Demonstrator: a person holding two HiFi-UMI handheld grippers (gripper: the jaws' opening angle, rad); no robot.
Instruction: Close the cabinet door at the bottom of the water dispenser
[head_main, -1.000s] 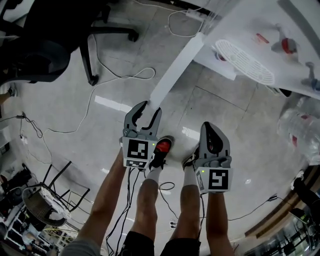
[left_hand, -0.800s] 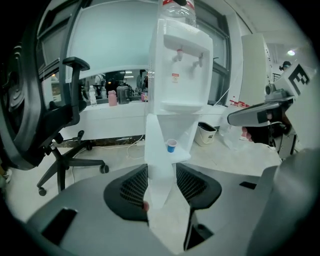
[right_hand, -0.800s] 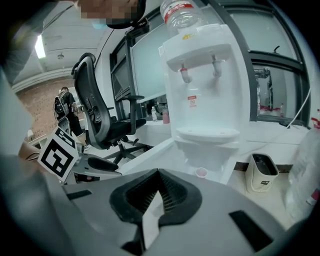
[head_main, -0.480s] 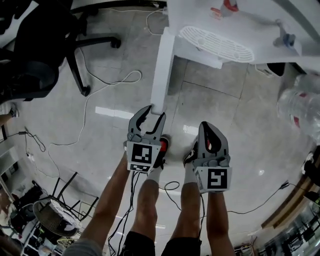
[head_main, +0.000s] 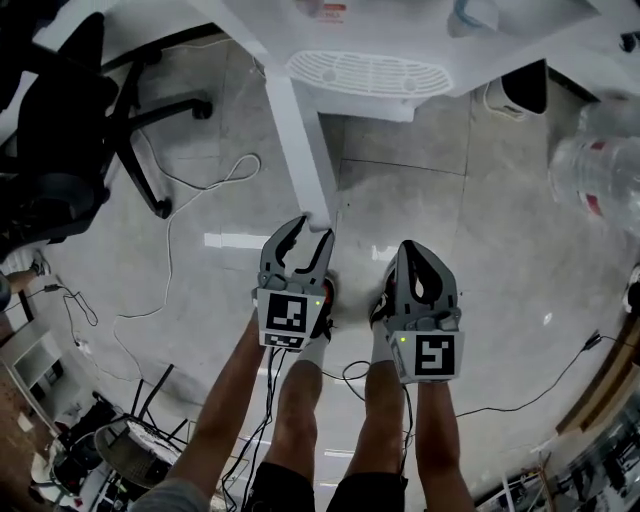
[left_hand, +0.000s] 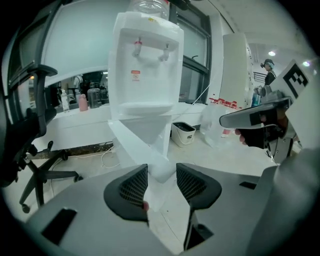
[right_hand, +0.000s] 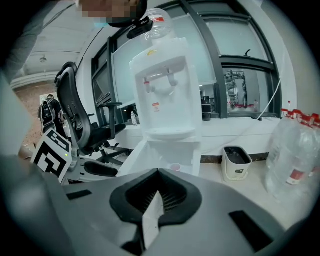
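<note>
Below water dispenser (head_main: 372, 72): cabinet door (head_main: 300, 140) stands open, swung out toward the person
left gripper (head_main: 307, 232) jaws apart, door's free edge just ahead between them, contact unclear; right gripper (head_main: 410, 250) beside it, clenched, empty

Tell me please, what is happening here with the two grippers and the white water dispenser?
A person stands facing the water dispenser with a gripper in each hand. Its bottom cabinet door is swung wide open toward the person. The left gripper, jaws open, is lined up with the door's free edge but not clamped on it. The right gripper is shut and empty beside it. The door is not yet closed.
</note>
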